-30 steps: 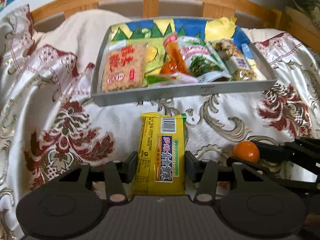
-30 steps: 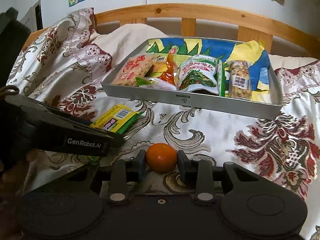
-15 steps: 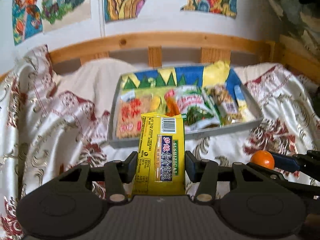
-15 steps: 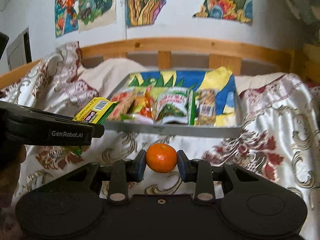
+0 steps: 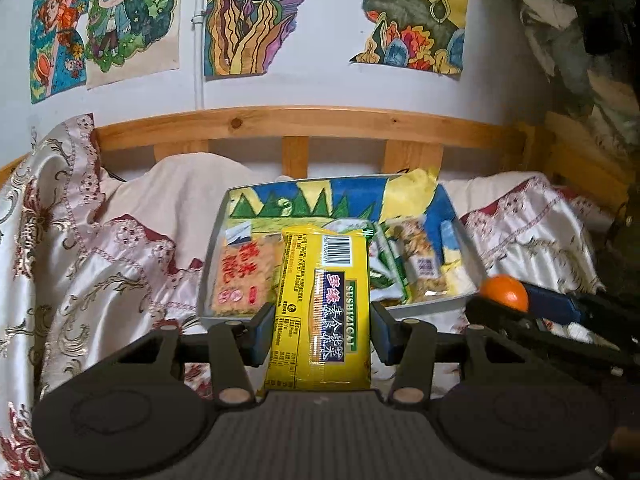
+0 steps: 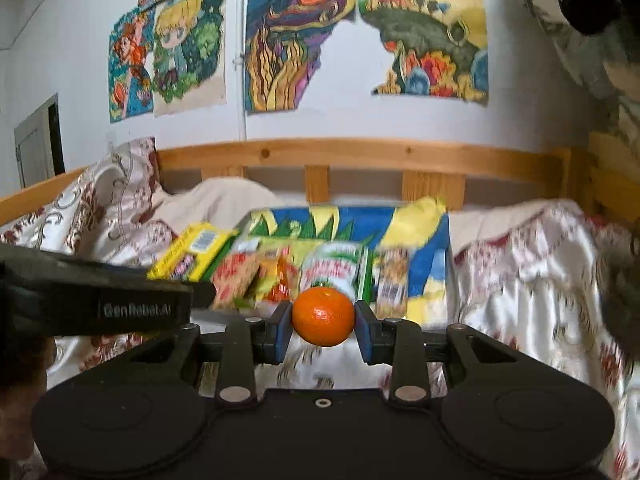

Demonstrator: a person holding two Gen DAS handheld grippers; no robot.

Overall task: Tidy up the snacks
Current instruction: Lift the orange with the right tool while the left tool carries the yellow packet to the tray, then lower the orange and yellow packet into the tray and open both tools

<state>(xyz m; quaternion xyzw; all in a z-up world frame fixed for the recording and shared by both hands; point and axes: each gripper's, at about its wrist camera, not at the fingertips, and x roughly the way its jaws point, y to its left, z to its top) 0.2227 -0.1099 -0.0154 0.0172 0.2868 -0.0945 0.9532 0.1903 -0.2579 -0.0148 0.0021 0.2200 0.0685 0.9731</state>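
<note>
Snacks are sitting in two places: packets inside a grey tray on the bed, and two items held up in the grippers in front of it. Nearest the left wrist camera, a yellow snack packet is standing upright, barcode at its top end, and the left gripper is pinching it by its long sides, blue pads pressing on both edges. Behind it, at about twelve o'clock, the tray is holding a rice cracker pack with red lettering at its nine o'clock side, a green and white bag near the middle, and a clear pack of mixed nuts toward three o'clock. A blue, green and yellow drawing is lining the tray floor.

At three o'clock from the yellow packet, an orange mandarin is sitting between the pads of the right gripper, which are squeezing it from both sides. In the right wrist view the fruit is hanging in front of the tray's near wall, and the left gripper is reaching in from nine o'clock.

Around the tray, a cream bedspread with red and gold scrollwork is lying rumpled. Beyond it, at twelve o'clock, a wooden bed rail is running across, and colourful drawings are hanging on the white wall above.
</note>
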